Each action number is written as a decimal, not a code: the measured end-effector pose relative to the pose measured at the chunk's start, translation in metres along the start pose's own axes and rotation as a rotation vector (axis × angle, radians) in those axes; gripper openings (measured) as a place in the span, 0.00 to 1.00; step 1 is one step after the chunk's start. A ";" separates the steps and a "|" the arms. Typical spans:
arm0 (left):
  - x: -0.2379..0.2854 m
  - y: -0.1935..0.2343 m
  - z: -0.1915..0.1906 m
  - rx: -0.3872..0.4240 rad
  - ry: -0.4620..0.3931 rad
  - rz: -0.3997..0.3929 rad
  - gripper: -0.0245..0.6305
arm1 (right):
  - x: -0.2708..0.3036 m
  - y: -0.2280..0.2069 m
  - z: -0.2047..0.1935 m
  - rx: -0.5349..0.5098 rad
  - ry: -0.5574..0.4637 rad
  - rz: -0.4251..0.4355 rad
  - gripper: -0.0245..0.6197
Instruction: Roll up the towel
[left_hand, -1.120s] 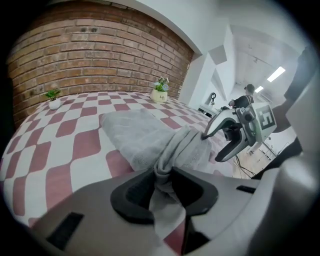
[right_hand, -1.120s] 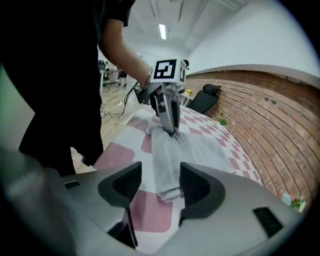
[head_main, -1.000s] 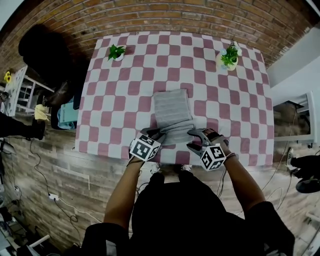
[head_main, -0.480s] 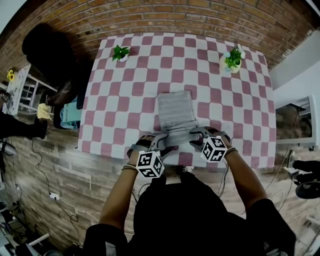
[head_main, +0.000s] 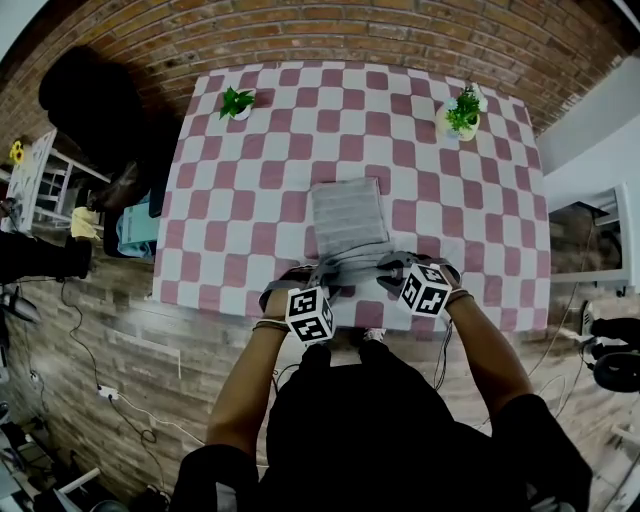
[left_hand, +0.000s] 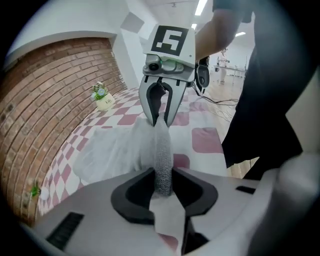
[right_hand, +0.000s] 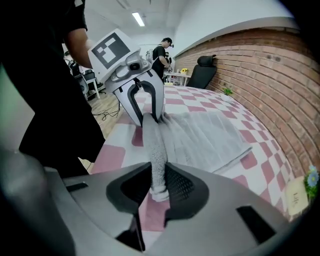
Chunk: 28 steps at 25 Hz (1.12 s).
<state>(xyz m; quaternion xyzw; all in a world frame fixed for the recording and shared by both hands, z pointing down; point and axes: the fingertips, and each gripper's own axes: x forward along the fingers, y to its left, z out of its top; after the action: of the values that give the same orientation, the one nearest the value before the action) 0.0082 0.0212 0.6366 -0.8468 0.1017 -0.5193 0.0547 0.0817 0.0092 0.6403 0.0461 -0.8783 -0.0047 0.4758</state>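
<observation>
While the far part of the grey towel (head_main: 347, 212) lies flat and spread out on the table, its near end is wound into a tight roll (head_main: 352, 270). The roll runs crosswise, close to the table's near edge.

The left gripper (head_main: 325, 272) is clamped on the left end of that roll. Its jaws stand narrow, with the pads pressed into the terry cloth from both sides, and they have just been closing onto it. The right gripper (head_main: 385, 268) grips the other end in the same way. Its jaws are narrow on the cloth and have also just been closing, and a short stub of the roll sticks out past its pads. The two grippers face each other along the roll, each angled steeply down, with the person's forearms reaching in from the near side.

Under the towel is a pink-and-white checked tablecloth (head_main: 250, 190) that covers the whole table. A small potted plant (head_main: 235, 103) stands at the far left corner and another potted plant (head_main: 461, 112) at the far right corner, both well apart from the towel. Beyond the table is a brick wall (head_main: 350, 30). A black chair (head_main: 90, 105) stands off the table's left side on a wood-patterned floor (head_main: 95, 320).
</observation>
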 end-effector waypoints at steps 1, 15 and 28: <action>-0.002 -0.004 -0.001 -0.015 -0.006 -0.017 0.20 | -0.001 0.005 0.001 0.016 0.001 0.020 0.15; -0.022 -0.039 -0.005 -0.533 -0.135 -0.497 0.19 | -0.018 0.046 0.013 0.431 -0.188 0.301 0.20; -0.023 0.024 -0.016 -0.843 -0.254 -0.314 0.23 | -0.066 -0.004 0.051 0.091 -0.285 -0.389 0.33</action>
<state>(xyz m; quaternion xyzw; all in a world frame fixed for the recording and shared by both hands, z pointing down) -0.0194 0.0030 0.6190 -0.8572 0.1671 -0.3266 -0.3614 0.0750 0.0090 0.5573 0.2346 -0.9105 -0.0632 0.3346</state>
